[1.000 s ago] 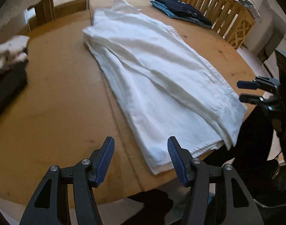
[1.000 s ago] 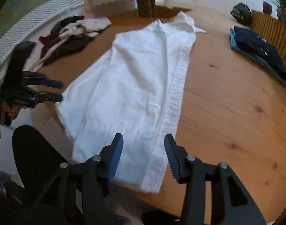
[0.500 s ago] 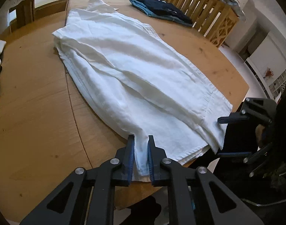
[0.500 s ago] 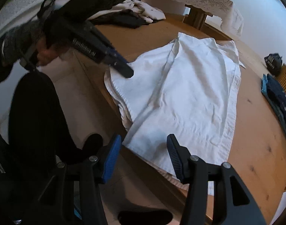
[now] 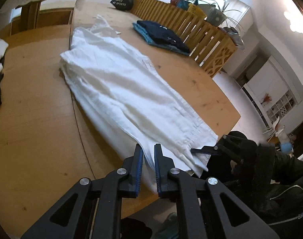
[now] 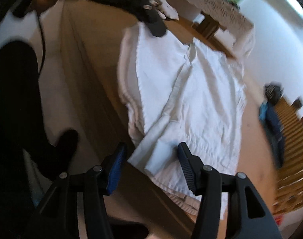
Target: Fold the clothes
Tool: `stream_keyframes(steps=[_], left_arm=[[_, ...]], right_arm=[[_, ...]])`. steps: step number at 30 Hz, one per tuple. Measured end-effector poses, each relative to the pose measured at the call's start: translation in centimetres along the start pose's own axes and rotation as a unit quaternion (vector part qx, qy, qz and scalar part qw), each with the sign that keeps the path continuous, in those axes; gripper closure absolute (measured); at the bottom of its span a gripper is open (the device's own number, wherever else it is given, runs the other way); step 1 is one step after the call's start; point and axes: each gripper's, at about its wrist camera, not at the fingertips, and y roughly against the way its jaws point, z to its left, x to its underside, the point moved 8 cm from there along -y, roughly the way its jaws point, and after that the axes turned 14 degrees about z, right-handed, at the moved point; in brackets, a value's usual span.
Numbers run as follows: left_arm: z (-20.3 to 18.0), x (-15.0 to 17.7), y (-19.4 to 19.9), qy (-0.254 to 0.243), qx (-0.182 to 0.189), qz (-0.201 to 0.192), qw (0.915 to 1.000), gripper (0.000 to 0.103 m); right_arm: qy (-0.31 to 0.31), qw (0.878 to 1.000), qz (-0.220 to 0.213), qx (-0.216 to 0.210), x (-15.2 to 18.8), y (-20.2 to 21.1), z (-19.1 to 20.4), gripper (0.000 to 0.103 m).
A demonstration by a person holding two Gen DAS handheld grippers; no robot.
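The long white linen-like shirt (image 5: 119, 87) lies flat along the round pale wooden table (image 5: 32, 119), with its collar at the far end and its hem at the near edge, where a little of it hangs over. We hold the left gripper (image 5: 148, 155) clamped on the near hem; the white cloth is pinched between its blue ribbed pads (image 5: 139, 159), and the jaws are closing the last little bit. The right gripper (image 6: 151, 157) stands with its jaws apart and they are opening; the other hem corner lies between them, but the pads do not press on it. This view is blurred, so we think the corner is only under the fingers, not touched.

The shirt is light, soft and limp. It has several layers at the hem, and it will sag and slide when lifted. We judge that both hem corners are the good places to grip, taking all layers together. The woven fabric is matte and slightly creased, with a stitched placket down one side.

A folded stack of dark navy and teal clothes (image 5: 161, 36) rests far off beside a slatted wooden railing (image 5: 201, 31).
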Motion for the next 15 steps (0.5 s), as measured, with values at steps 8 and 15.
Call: stream_keyframes(steps=[8,15], left_arm=[[1.0,2.7,-0.7,-0.03,-0.089,0.061,0.9937,0.088],[0.2,4.8,-1.7,-0.068,-0.123,0.093,0.9856,0.07]], right_arm=[[-0.031,0.997,0.026,-0.071,-0.3,0.1,-1.4,0.054],[-0.042,0.991,0.054,-0.116,-0.2,0.2,-2.4,0.062]])
